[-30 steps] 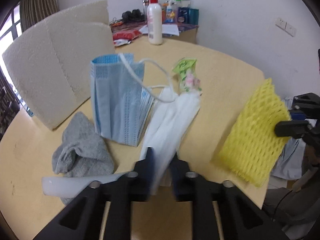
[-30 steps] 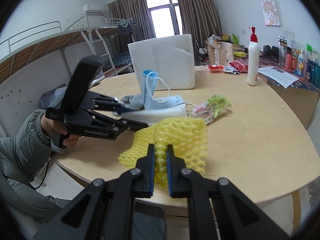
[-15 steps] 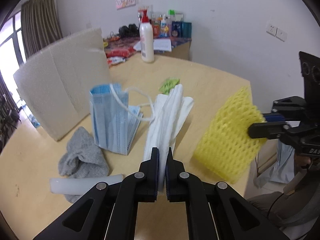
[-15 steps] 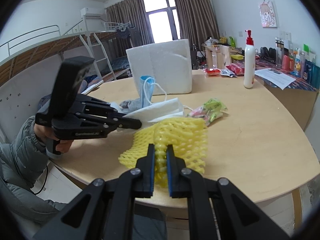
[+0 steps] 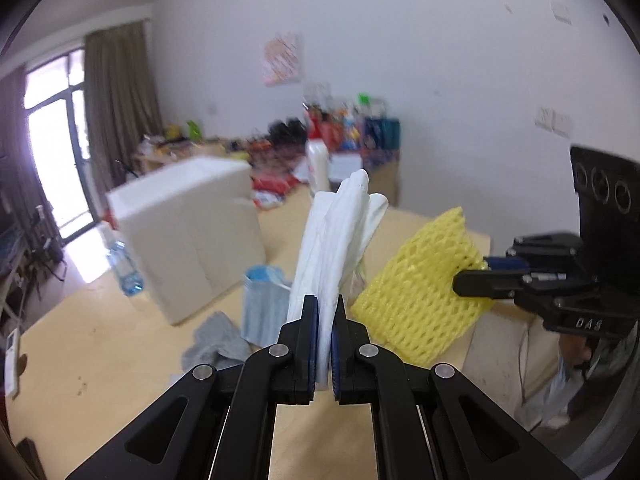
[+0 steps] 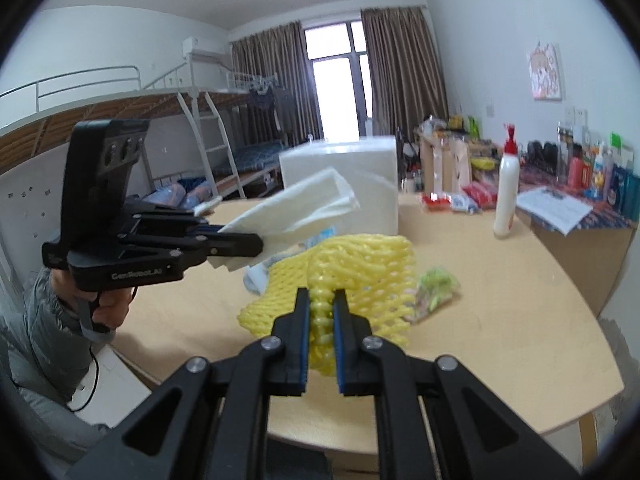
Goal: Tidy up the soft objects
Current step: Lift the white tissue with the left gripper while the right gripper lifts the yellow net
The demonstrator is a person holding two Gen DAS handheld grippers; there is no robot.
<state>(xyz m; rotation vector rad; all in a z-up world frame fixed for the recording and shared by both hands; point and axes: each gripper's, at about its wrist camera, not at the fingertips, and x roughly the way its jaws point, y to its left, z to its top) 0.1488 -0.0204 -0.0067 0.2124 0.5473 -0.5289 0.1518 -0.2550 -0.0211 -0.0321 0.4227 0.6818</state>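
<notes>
My left gripper [image 5: 323, 312] is shut on a white folded cloth [image 5: 340, 236], held up off the round wooden table [image 5: 100, 340]; from the right wrist view the same cloth [image 6: 300, 208] sticks out of the left gripper [image 6: 256, 245]. A yellow foam net [image 6: 352, 268] is pinched in my right gripper [image 6: 321, 304], also lifted; in the left wrist view this net [image 5: 420, 292] hangs from the right gripper [image 5: 464, 280]. On the table lie a blue face mask [image 5: 260, 304], a grey sock [image 5: 216, 340] and a green snack packet [image 6: 436, 288].
A large white foam block [image 5: 188, 232] stands behind the mask. A white pump bottle [image 6: 506, 196] is at the table's far side, near a cluttered desk [image 6: 568, 200]. A person's hand and grey sleeve [image 6: 48, 320] hold the left gripper. A bunk bed [image 6: 160, 120] fills the back.
Both grippers have risen. The white cloth has come up off the table and now stands in the air; the yellow net has lifted too. The left view has tilted up toward the wall.
</notes>
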